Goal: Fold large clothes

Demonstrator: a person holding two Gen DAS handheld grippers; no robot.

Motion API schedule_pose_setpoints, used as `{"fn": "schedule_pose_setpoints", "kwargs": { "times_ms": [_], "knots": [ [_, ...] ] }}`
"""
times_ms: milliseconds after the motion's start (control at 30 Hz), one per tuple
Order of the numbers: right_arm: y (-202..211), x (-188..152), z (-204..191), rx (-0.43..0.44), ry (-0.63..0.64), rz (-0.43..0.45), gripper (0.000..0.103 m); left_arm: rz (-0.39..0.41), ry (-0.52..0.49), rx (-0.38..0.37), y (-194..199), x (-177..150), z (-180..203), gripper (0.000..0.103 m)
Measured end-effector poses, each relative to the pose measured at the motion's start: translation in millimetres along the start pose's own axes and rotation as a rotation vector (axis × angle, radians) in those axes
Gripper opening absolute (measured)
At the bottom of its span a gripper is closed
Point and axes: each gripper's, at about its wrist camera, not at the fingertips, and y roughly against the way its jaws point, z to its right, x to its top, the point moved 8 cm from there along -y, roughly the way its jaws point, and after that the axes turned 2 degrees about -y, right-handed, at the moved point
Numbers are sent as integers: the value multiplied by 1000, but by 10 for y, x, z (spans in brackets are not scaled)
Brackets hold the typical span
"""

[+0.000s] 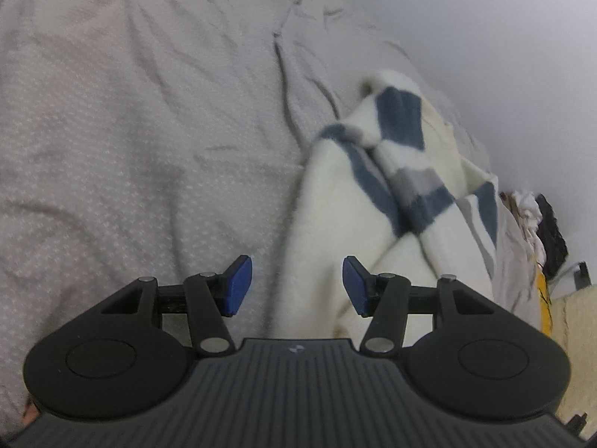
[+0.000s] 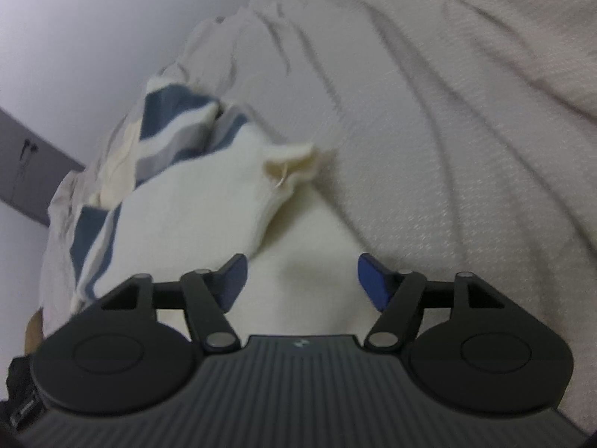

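A: How do the tools stand?
B: The left tool [image 1: 297, 285] and the right tool [image 2: 301, 280] both gape, holding nothing.
A: And the garment?
B: The striped fleece [image 1: 373, 201] lies crumpled on the bed [image 1: 130, 130]; it looks soft, bulky and floppy, so pinching its edge near the corner [image 2: 294, 166] seems best.

Wrinkled bed [image 1: 130, 130] with a fleece garment [image 1: 335, 205] on top.

Covered in a pale grey-beige sheet [image 2: 466, 130] with a fine woven dot pattern, creased into long ridges across the surface and pushed against a plain wall at the far edge. Lying directly on the sheet: a cream fleece garment with navy and grey stripes, bunched and partly doubled over, one striped end raised near the wall side. Beyond the bed's edge in the left wrist view, a blurred heap of mixed clothes [image 1: 537, 224], details unclear.
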Motion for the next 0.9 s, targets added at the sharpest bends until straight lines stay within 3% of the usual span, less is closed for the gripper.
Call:
{"fn": "schedule_pose_setpoints", "kwargs": {
  "times_ms": [33,100,333,467,567,767,900],
  "knots": [
    [25,29,36,-19,-9,18,80,-14,-2,-30,-14,-23,38,60],
    [56,79,106,-15,-50,41,79,-46,-4,-96,-29,-77,117,61],
    [-186,57,353,-5,-172,-74,81,-83,-41,-246,65,-297,355,63],
    [-205,39,290,40,-177,-99,81,-112,-1,-251,65,-404,353,63],
    [-220,-51,178,136,-198,-157,81,-158,36,-237,27,-513,312,63],
    [-158,-242,-218,306,-126,-193,80,-219,61,-170,-84,-704,266,65],
    [-169,-419,-365,293,-56,-215,76,-255,36,-155,-98,-841,266,65]
  ]
}}
